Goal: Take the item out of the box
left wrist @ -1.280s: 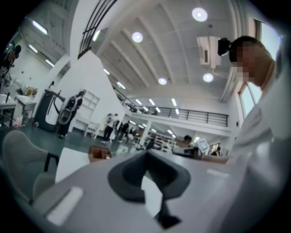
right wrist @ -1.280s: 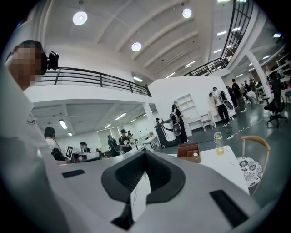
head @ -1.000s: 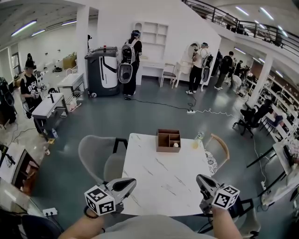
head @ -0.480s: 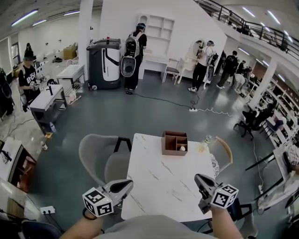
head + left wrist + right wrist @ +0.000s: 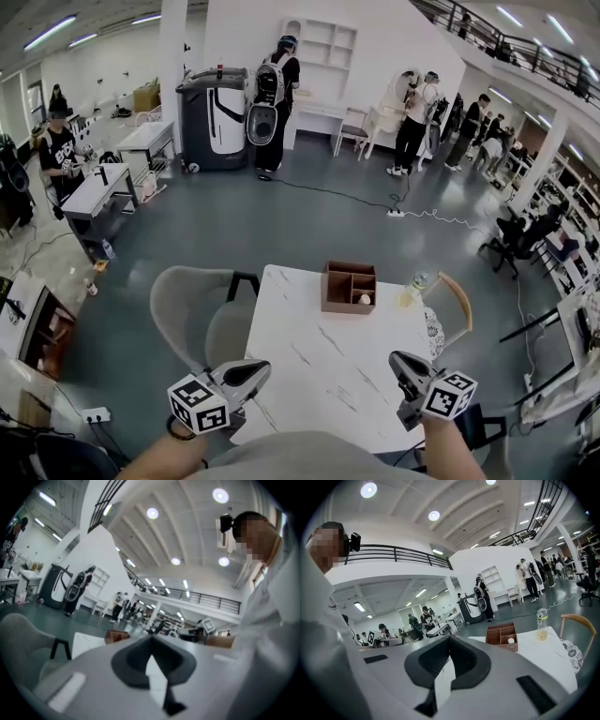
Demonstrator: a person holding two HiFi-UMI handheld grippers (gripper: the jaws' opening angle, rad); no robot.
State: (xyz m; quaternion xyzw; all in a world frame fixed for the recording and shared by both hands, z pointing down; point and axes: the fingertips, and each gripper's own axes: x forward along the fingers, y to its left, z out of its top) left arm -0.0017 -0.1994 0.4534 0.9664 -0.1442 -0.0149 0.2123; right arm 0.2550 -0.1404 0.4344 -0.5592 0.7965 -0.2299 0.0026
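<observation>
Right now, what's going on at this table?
A person holds a gripper in each hand over the near edge of the white table. The left gripper and the right gripper both have their jaws together and hold nothing. The brown box sits at the far end with a small white item in its near right compartment and a bottle beside it. The item is not yet taken out.

The table [image 5: 323, 370] is bare from its near edge to the box [image 5: 348, 286]; a bottle [image 5: 414, 290] stands near the box's right side.
</observation>
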